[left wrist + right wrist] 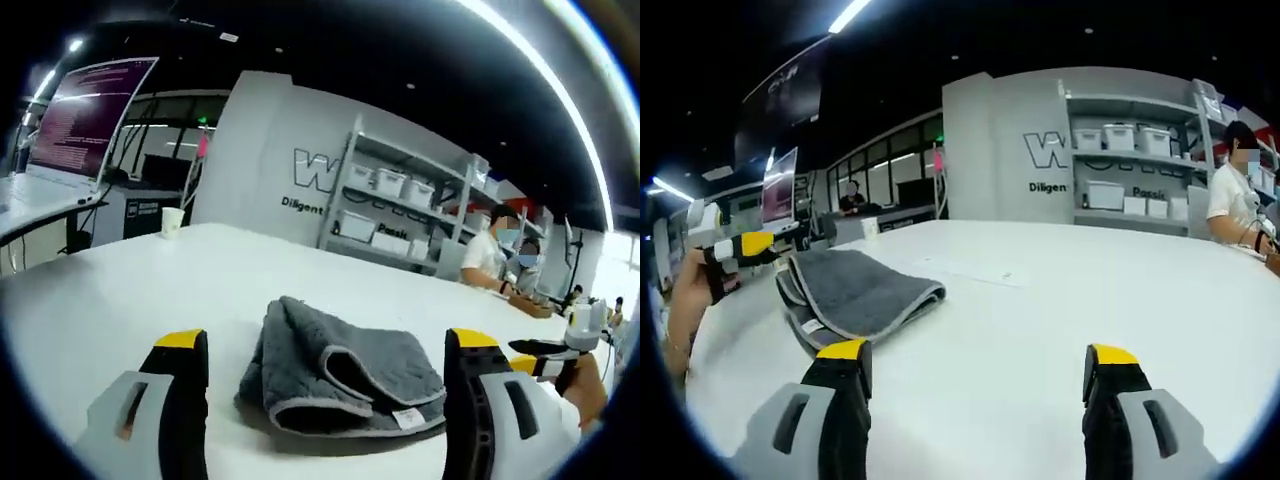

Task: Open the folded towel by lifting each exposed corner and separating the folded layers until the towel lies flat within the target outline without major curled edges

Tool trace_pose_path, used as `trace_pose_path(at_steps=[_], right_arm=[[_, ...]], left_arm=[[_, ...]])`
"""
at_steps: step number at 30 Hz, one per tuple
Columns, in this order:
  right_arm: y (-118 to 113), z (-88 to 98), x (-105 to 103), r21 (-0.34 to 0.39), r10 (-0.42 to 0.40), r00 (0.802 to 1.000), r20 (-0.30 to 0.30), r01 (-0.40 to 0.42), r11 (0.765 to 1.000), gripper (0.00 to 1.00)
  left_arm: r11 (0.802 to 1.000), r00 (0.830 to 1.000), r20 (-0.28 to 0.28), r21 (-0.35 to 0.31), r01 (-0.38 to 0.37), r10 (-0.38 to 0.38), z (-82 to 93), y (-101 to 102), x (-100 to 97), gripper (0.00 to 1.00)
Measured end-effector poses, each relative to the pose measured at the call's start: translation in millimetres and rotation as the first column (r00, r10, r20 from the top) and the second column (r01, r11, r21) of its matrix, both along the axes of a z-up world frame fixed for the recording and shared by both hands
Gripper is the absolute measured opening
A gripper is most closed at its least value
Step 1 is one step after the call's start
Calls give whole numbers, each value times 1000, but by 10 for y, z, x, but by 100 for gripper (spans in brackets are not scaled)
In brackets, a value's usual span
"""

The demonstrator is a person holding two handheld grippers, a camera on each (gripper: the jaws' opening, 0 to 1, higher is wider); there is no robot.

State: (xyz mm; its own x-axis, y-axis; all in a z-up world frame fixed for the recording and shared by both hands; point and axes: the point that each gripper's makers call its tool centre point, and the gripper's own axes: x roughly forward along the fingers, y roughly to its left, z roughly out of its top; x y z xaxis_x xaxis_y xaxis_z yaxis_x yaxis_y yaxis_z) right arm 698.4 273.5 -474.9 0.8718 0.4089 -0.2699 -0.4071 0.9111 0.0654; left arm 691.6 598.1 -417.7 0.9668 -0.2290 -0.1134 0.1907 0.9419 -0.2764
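left gripper view: the left gripper (pixel 325 350) rises from the bottom with its two yellow-tipped jaws spread wide, pinching nothing. between them, on the white table (pixel 120 290), lies the grey towel (pixel 335 375), folded in layers with a pale stitched edge and a small white label at its near corner; it touches neither jaw. the right gripper (pixel 540 350) enters at the right edge, held in a hand (pixel 585 390); whether its jaws are apart cannot be told here. a paper cup (pixel 172 221) stands far back on the table, a monitor (pixel 90 115) to the left, and shelves with white bins (pixel 400 200) against the wall, with seated people near them.

right gripper view: the right gripper (pixel 980 365) shows both jaws spread wide over bare table (pixel 1040 320), holding nothing. the towel (pixel 855 290) lies to the left, just beyond the left-hand jaw, still folded. the left gripper (pixel 790 240) appears at the left edge, just beside the towel's far end, held in a hand (pixel 685 295).
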Motion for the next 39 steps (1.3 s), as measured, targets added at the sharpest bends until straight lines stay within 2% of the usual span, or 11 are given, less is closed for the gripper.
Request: trace_pose_path(at_steps=[4, 7, 10, 13, 16, 20, 25, 29, 34, 37, 39], right_arm=[[36, 23, -14, -16, 9, 1000, 4, -9, 1000, 88], [63, 41, -19, -28, 17, 1000, 9, -16, 999, 88], [95, 40, -22, -45, 23, 1000, 5, -23, 999, 89], [166, 49, -48, -71, 45, 999, 8, -44, 997, 90], [207, 34, -57, -99, 60, 998, 5, -59, 993, 92], [227, -6, -63, -123, 74, 997, -6, -75, 990, 92], [210, 76, -96, -111, 73, 997, 13, -71, 991, 92], [259, 99, -113, -89, 92, 996, 17, -90, 992, 99], [256, -18, -103, -101, 89, 996, -14, -90, 991, 99], [256, -52, -108, -96, 85, 996, -36, -88, 991, 99], [335, -33, -133, -101, 107, 994, -34, -110, 989, 99]], left_arm=[[998, 998, -21, 14, 55, -54, 41, 2, 129, 100], [995, 997, -16, 71, 75, -74, 73, 43, 199, 100], [985, 991, -24, 103, 135, -134, 72, 13, 270, 100], [959, 971, -20, 151, 239, -239, 61, -84, 334, 99], [935, 954, -35, 191, 299, -298, 1, -134, 337, 97], [907, 925, -39, 182, 380, -379, -93, -209, 267, 95], [893, 911, -70, 177, 413, -408, -206, -174, 191, 94], [895, 902, -68, 116, 431, -426, -202, -91, 149, 94], [896, 894, -59, 0, 444, -444, -195, -2, 145, 93], [893, 891, -65, -30, 448, -449, -217, 50, 168, 93], [899, 897, -67, -37, 436, -438, -217, 88, 187, 93]])
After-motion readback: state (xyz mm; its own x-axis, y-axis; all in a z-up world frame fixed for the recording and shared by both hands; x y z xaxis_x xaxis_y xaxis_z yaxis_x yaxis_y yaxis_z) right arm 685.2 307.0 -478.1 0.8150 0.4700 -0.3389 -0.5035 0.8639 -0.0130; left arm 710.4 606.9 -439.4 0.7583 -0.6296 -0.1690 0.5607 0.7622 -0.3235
